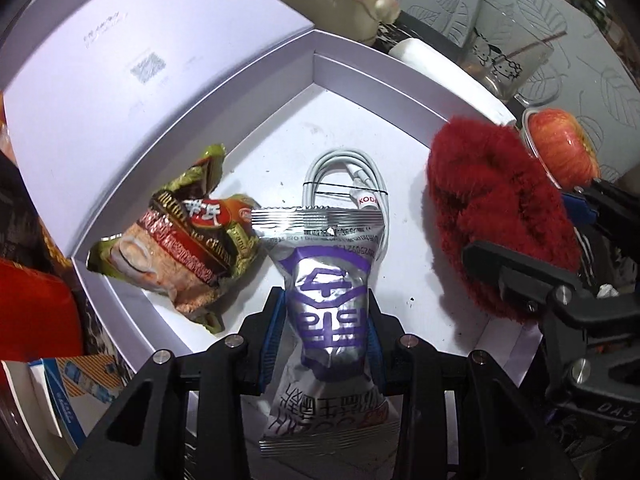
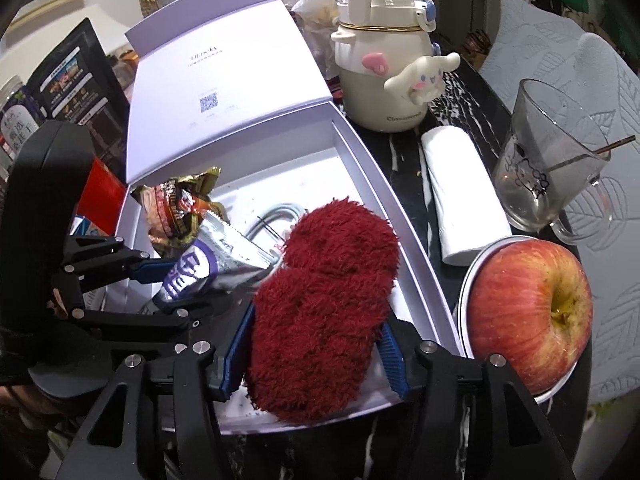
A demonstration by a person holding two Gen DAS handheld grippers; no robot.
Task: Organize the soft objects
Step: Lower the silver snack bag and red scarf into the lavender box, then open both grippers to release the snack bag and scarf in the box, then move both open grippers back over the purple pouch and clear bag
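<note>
An open white box [image 1: 320, 128] holds a green-brown snack packet [image 1: 180, 248] and a coiled white cable [image 1: 348, 180]. My left gripper [image 1: 326, 300] is shut on a silver and purple snack packet [image 1: 328, 280], held low over the box floor beside the cable. A red fluffy soft thing [image 2: 324, 292] lies at the box's near right side [image 2: 404, 236]. My right gripper [image 2: 316, 320] stands around it, jaws open, blue pads [image 2: 394, 364] just off the fluff. In the right wrist view the left gripper [image 2: 176, 284] and its packet [image 2: 216, 264] show to the left.
The box lid [image 2: 224, 80] stands up behind. Right of the box are a white roll [image 2: 460, 196], a glass mug [image 2: 552, 176], an apple [image 2: 528, 320] on a plate and a cream character bottle [image 2: 384, 72]. Printed boxes and jars crowd the left side [image 2: 72, 88].
</note>
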